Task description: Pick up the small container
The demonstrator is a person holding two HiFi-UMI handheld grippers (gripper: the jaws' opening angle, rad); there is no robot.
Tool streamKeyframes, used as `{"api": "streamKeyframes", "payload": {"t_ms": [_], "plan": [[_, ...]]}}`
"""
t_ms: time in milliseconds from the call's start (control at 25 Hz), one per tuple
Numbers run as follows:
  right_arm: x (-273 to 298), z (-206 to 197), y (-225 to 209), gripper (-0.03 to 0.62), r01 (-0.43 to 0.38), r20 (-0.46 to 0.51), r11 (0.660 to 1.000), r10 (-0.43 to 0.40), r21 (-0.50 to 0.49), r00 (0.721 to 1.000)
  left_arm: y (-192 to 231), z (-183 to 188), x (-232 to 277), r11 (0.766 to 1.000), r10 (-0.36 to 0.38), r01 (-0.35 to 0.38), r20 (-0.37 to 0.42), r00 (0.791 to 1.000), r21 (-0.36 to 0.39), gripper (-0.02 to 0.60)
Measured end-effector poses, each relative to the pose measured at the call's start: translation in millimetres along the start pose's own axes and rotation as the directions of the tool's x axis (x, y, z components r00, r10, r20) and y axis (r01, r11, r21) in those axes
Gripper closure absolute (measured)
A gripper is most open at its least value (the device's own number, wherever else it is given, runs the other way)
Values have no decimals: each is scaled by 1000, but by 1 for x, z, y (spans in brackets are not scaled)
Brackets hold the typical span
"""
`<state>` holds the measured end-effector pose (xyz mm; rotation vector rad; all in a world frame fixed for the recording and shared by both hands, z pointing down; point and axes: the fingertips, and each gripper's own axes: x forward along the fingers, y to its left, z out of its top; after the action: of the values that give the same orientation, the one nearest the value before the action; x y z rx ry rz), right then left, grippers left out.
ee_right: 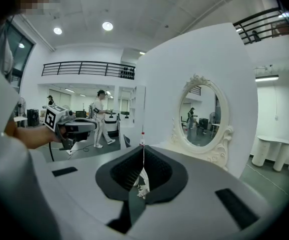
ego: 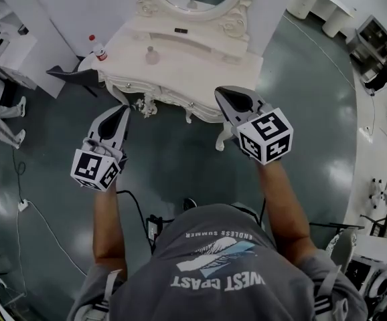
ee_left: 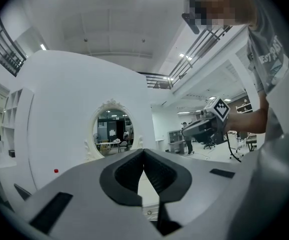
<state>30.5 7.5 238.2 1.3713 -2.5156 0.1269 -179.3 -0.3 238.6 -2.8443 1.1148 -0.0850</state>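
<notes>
The small clear container (ego: 152, 56) stands on the white ornate vanity table (ego: 200, 65), left of its middle and below the oval mirror (ego: 236, 20). My left gripper (ego: 124, 108) hovers in front of the table's left front edge, jaws shut and empty; the left gripper view shows its pads closed together (ee_left: 144, 152). My right gripper (ego: 221, 91) is over the table's right front edge, also shut with nothing held (ee_right: 143, 147). Both are short of the container, which I cannot make out in either gripper view.
A bottle with a red cap (ego: 98, 47) stands at the table's left end. A dark chair-like shape (ego: 73, 76) sits left of the table. Cables (ego: 39, 214) run over the grey floor. White furniture (ego: 327, 5) stands at the far right.
</notes>
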Motion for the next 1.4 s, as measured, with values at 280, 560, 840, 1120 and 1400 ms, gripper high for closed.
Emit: {"api": "streamKeyframes", "payload": {"t_ms": [280, 560, 840, 1120, 1400], "plan": [[53, 17, 8, 568, -59, 4, 998, 59, -34, 998, 47, -9, -16, 997, 71, -71, -5, 997, -6, 566], [115, 18, -1, 568, -134, 21, 990, 134, -33, 991, 80, -26, -29, 986, 164, -164, -46, 985, -6, 566], [187, 15, -22, 568, -240, 14, 970, 241, -26, 970, 117, -40, -20, 962, 271, -273, -100, 957, -2, 566], [254, 9, -50, 568, -321, -31, 947, 321, -16, 947, 156, -63, 22, 942, 323, -333, -151, 934, -41, 566], [295, 8, -79, 568, -355, -50, 935, 354, -19, 934, 184, -84, 74, 942, 317, -331, -172, 933, -61, 565]]}}
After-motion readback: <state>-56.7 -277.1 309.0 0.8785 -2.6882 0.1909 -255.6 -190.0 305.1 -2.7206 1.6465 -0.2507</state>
